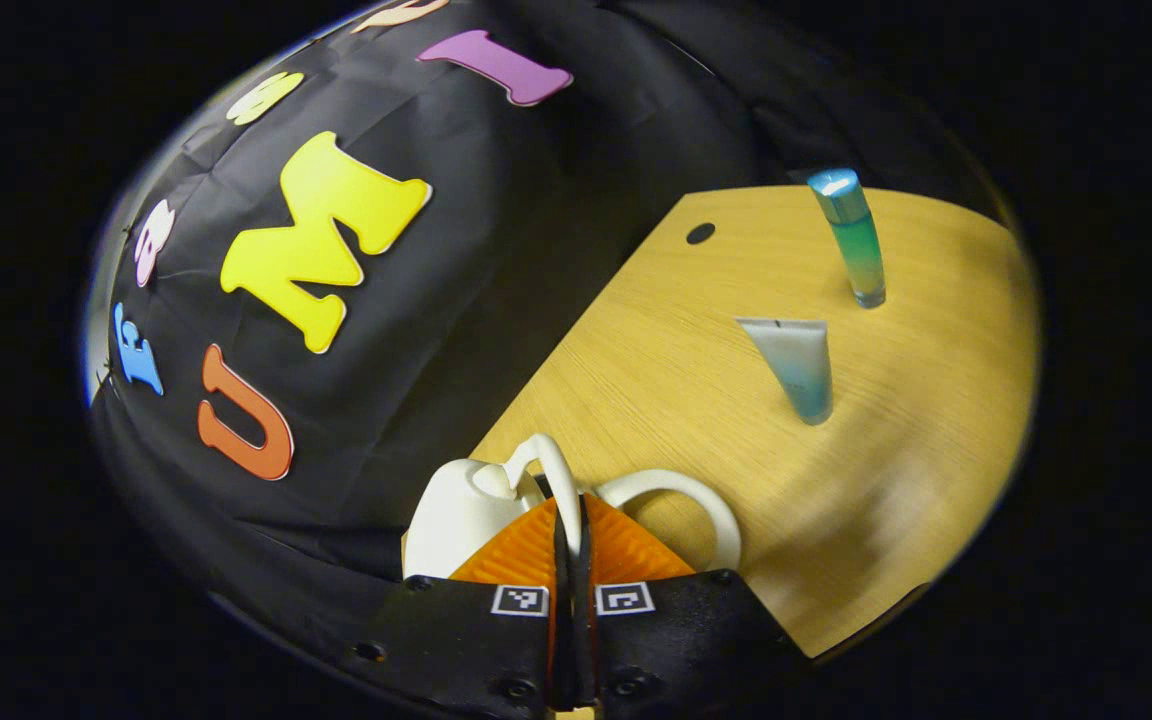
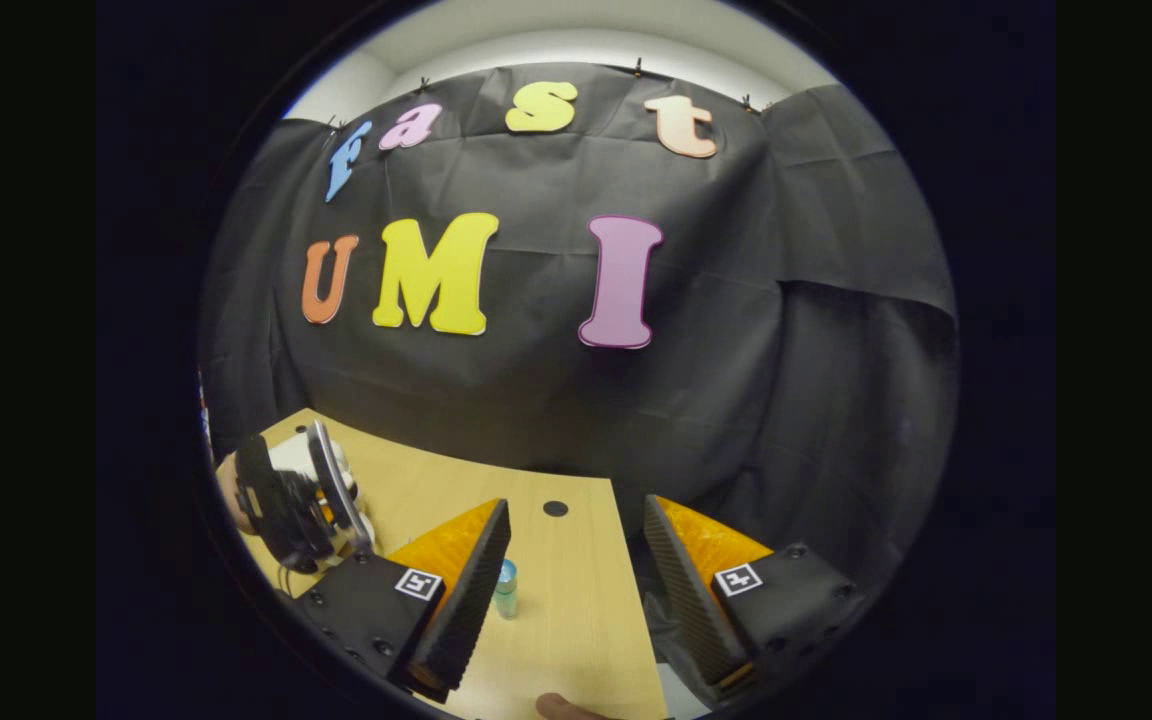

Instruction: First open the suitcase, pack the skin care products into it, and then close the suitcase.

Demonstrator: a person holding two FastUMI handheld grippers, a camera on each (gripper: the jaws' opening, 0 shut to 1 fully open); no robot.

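In the left gripper view my left gripper (image 1: 571,520) is shut on a thin white loop handle (image 1: 548,462) of a white case (image 1: 456,515); a second white loop (image 1: 696,500) lies just right of the fingers. Farther out on the wooden table (image 1: 916,420), a teal bottle (image 1: 854,238) stands upright and a pale blue tube (image 1: 798,365) stands on its cap. In the right gripper view my right gripper (image 2: 576,505) is open above the table, holding nothing. The teal bottle (image 2: 506,588) shows beside its left finger. The other gripper (image 2: 291,505), held in a hand, sits at the table's left.
The black cloth wall hangs close behind the table's far edge. A round cable hole (image 1: 700,233) (image 2: 555,508) is set in the tabletop near that edge. A fingertip (image 2: 561,708) pokes in at the bottom of the right gripper view.
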